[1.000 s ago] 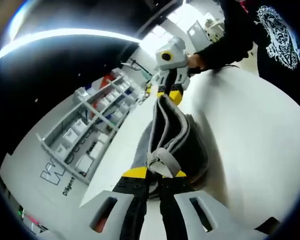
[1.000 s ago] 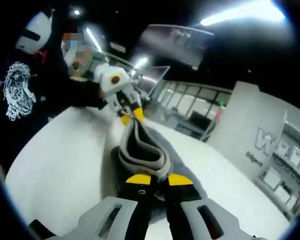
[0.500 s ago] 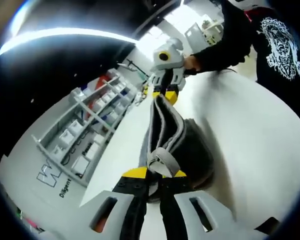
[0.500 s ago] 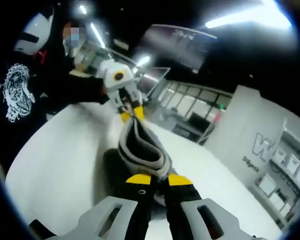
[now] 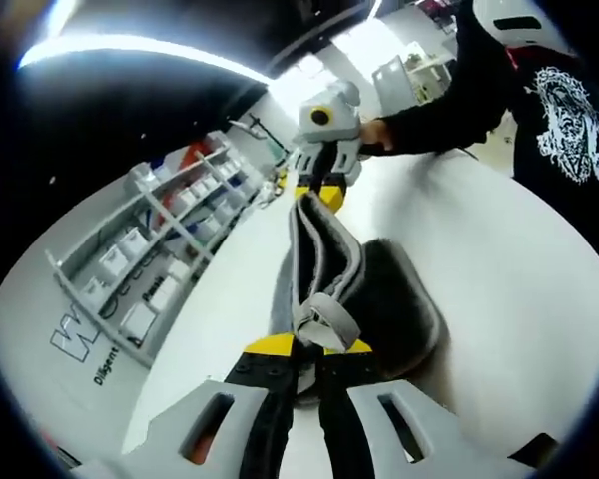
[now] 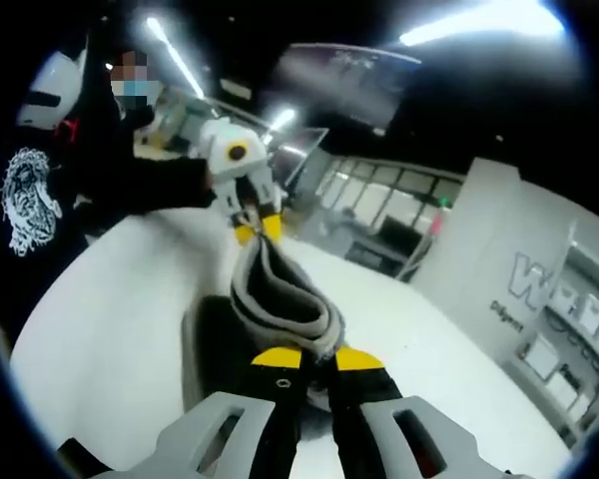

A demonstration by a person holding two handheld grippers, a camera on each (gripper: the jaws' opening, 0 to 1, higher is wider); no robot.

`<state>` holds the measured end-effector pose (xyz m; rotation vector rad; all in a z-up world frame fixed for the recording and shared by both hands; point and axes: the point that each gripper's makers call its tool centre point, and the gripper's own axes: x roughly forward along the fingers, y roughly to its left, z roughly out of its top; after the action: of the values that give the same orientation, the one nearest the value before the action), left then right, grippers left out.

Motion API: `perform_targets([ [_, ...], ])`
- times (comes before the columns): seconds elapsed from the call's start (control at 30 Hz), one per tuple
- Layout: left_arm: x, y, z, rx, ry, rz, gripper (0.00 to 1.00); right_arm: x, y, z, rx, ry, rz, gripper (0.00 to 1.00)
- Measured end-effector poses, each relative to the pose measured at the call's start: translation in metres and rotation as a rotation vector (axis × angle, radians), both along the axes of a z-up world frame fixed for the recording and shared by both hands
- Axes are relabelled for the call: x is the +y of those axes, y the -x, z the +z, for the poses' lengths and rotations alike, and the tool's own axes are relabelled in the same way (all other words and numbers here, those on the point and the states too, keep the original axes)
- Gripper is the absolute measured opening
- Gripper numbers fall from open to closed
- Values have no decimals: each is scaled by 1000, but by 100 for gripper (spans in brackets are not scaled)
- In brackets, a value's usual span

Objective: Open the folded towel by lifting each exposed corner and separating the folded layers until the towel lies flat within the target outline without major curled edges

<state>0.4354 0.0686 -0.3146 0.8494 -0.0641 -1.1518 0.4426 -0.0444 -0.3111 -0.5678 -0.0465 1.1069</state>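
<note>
Towel point(image 5: 324, 259) hangs stretched between my two grippers, raised above the middle of the white tabletop point(image 5: 519, 269), with its lower folds sagging down onto the surface. My left gripper point(image 5: 314, 349) is clenched on one grey-hemmed corner; my right gripper point(image 6: 304, 357) is clamped on the opposite corner. Each shows at the far end of the other's view.

I judge the cloth soft, limp and light, thick enough to bunch. It carries no shape of its own, so the layers droop together between the grips rather than parting. The bound hem at the corners looks like the firmest place to hold; a pinch further in would likely gather several layers at once.

Along a wall past the tabletop's far edge, grey shelving point(image 5: 170, 249) holds rows of small white bins; I cannot tell their contents.
</note>
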Motion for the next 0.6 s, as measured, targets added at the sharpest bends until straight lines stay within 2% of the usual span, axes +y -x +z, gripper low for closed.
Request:
perform_targets([
  [0.17,2,-6,-2,45,20,1,5,1,-6,0,21,-2,0,3],
  [0.6,4,-27,-1,114,51,12,5,3,-34,5,50,-31,-23,3],
])
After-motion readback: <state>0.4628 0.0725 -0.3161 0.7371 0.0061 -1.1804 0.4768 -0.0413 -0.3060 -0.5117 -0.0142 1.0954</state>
